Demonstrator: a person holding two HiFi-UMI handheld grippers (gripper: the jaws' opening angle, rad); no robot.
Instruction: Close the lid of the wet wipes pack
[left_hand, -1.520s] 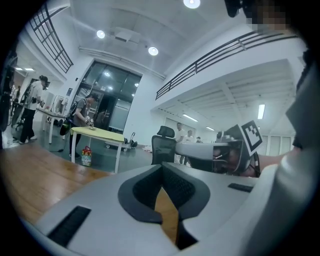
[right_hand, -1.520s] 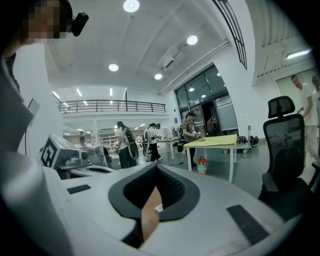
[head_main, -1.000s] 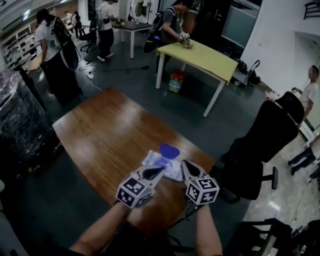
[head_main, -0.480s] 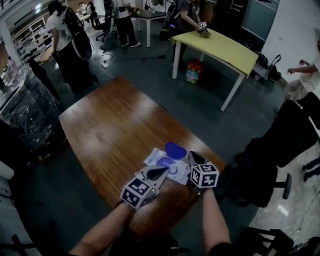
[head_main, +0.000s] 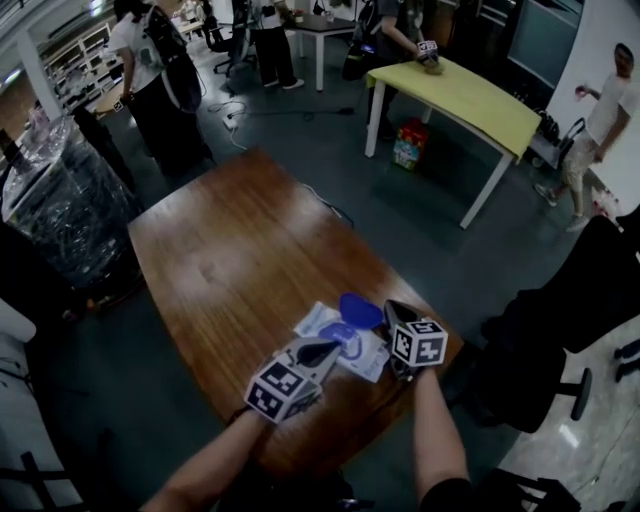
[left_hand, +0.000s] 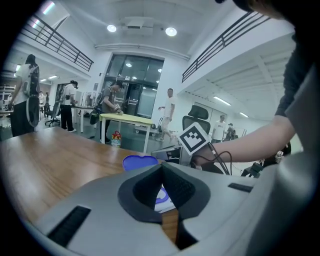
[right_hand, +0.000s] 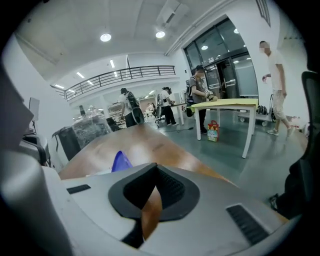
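The wet wipes pack (head_main: 322, 323) lies flat near the right end of the wooden table (head_main: 230, 260). It is white, and its blue lid (head_main: 360, 310) stands open at its far side. My left gripper (head_main: 325, 347) is shut and empty, with its tip over the pack's near edge. My right gripper (head_main: 392, 305) is also shut and empty, just right of the raised lid. In the left gripper view the lid (left_hand: 140, 161) rises beyond the closed left gripper (left_hand: 162, 166). The right gripper view shows the lid (right_hand: 120, 161) to the left of the closed right gripper (right_hand: 156, 166).
A black office chair (head_main: 540, 350) stands close to the table's right edge. A yellow table (head_main: 470, 95) is farther back, and a wrapped pallet (head_main: 60, 220) stands at the left. Several people stand at the far end of the room.
Both grippers have edged forward toward the pack, the left tip now over its near edge. The lid still stands open. The head view has shifted slightly.
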